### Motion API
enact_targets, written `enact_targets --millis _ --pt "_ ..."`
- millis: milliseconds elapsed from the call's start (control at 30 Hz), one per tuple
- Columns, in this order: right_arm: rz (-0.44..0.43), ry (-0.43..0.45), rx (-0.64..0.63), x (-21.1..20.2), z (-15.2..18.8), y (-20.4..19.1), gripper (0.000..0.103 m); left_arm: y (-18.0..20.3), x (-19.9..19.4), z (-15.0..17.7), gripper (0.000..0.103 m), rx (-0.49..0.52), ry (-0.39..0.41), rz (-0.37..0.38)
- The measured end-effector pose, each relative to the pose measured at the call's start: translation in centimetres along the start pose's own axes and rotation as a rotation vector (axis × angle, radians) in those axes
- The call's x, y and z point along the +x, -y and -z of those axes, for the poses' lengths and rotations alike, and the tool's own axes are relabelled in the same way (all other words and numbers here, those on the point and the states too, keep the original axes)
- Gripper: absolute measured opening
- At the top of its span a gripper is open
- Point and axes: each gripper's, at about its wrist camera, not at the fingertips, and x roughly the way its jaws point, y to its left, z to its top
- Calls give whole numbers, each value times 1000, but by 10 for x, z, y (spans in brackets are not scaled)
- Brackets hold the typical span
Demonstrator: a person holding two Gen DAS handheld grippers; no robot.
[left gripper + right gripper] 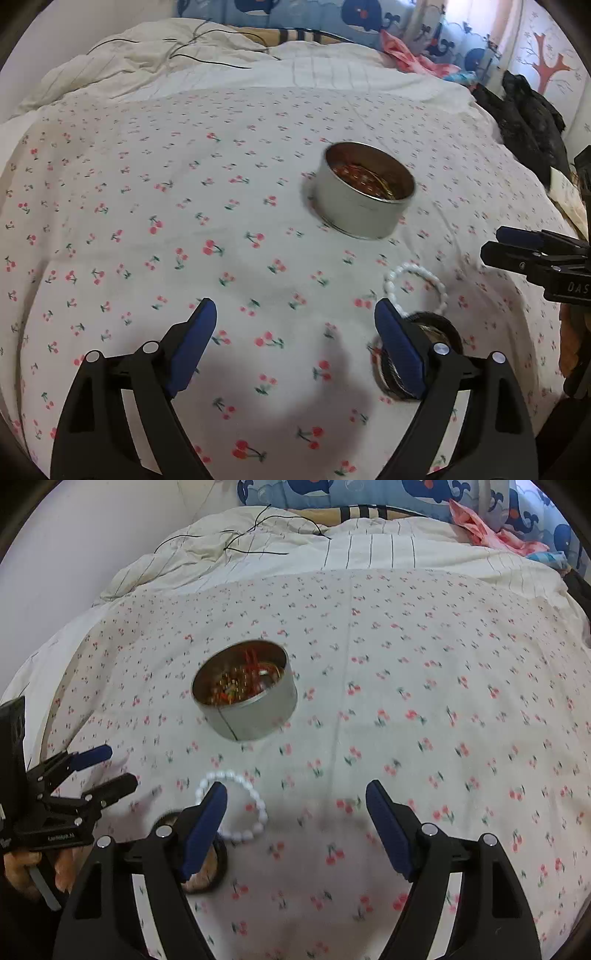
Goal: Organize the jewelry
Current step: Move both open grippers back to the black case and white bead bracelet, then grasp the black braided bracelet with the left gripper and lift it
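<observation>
Fingers (pixel 207 325) of 2 grippers spread wide, empty, above 1 tin (pixel 364 192), 1 white bead bracelet (pixel 236 805), 1 dark bangle (pixel 439 328).

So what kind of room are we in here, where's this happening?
Most likely a bedroom: the work surface is a bed with a cherry-print sheet, a rumpled striped duvet lies behind it, and whale-print bedding sits at the head.

The cherry-print bed (pixel 147 206) holds a tin (pixel 364 206) at centre, a white bracelet (pixel 417 288) and dark hoop (pixel 443 328) lower right.
</observation>
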Motion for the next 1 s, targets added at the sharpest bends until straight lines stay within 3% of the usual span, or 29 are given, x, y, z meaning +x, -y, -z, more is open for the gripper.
enact_targets --millis 300,500,700,1000 --pt "97 -19 -89 -1 10 -10 80 14 0 7 85 64 -17 28" --pt "116 -19 -117 5 7 -16 84 18 6 7 85 91 -28 53" --pt "127 -37 -120 22 0 -20 84 38 10 11 85 185 -22 105" --pt "140 -56 -138 38 -3 -28 84 46 14 12 85 214 -29 83"
